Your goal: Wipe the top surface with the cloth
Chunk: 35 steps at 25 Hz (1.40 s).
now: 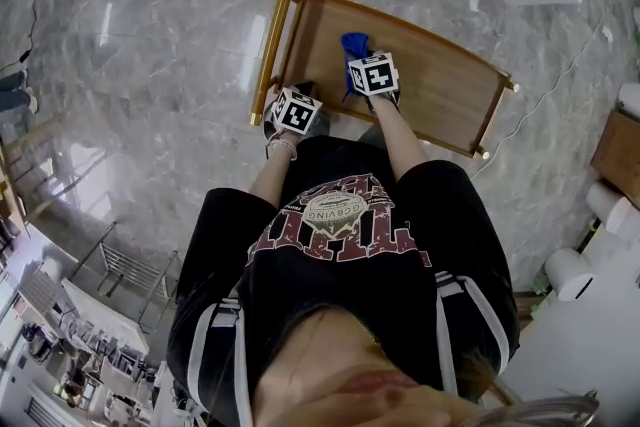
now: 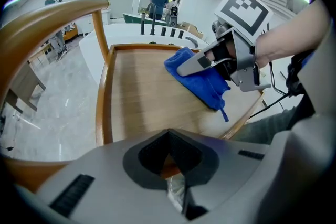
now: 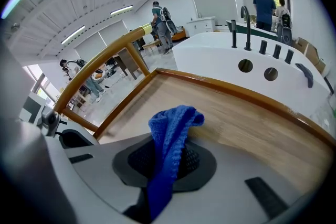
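The cloth point(image 3: 170, 134), blue and knitted, is held bunched in the right gripper point(image 3: 168, 159), whose jaws are closed narrowly on its middle; one fold stands up ahead of the jaws and the remainder is pressed onto the wood. It is located on the top surface point(image 1: 430, 85) of a wooden trolley, toward the left half and near the front rim point(image 1: 420, 140). This grip is judged to serve wiping: the cloth is kept under the jaws so that pressure can be carried across the board.

The left gripper point(image 2: 169, 152) is set at the near left corner, beside the handle point(image 1: 275, 35); its jaws are drawn together, with a sliver of brown wood seen between them. Whether the rim is actually pinched is not settled; the position is judged to steady the trolley on the marble floor point(image 1: 150, 65).

No wiped track is discernible on the surface.
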{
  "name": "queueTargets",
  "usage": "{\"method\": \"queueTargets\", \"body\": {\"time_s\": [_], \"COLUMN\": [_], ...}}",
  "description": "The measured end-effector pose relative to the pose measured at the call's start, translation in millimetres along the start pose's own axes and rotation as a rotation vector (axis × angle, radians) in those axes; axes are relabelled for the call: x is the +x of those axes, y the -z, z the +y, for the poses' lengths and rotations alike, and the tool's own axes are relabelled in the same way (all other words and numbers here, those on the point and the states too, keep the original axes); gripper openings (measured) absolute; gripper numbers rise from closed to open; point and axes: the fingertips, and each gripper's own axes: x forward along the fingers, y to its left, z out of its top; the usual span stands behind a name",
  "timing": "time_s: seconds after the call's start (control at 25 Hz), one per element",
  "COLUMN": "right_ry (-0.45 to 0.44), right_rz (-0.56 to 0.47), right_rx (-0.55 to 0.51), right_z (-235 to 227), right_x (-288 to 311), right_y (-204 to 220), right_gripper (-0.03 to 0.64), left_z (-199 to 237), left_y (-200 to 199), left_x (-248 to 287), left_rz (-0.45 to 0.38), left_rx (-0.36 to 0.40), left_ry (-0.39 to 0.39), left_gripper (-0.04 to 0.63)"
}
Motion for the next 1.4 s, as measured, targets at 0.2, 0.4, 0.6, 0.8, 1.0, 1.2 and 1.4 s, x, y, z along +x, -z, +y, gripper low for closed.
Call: {"method": "queueTargets", "body": {"time_s": [0.2,0.4,0.6,0.8,1.0,1.2,1.4], "right_ry": [-0.024,-0.054,-0.071,-0.089,-0.121,-0.128,-0.190], "right_rz": [0.008,0.012,0.011,0.013,0.015,0.009,-0.018], "right_rx": [-0.027,-0.061,-0.088,-0.110,-0.128,-0.147,-0.004], "right_z": [16,35,52,69,86,105,120], "right_x": [11,22,32,40,50,60,62], "right_y": [-8,-14,-21,-27,-32,-37,-37], "right_gripper": [0.055,0.055,0.055,0.055,0.055,0.055,0.055], "left_z": [-2,-5,-10,-13,-18,-18,-6], "left_y": [1,-6,-3,-2,0,3,15], "left_x": [-3,-10,-14,-21,-27,-34,-44], "left_rz": [-0.009,-0.050,-0.064,-0.093,-0.111,-0.119,-0.151], "left_rx": [0.008,-0.005,0.004,-0.020,-0.026,-0.038,-0.083], "left_ry": [0.013,0.039,0.056,0.074,0.088,0.093,0.060], "left_gripper": [0.048,0.048,0.048,0.048,0.046,0.048,0.048]}}
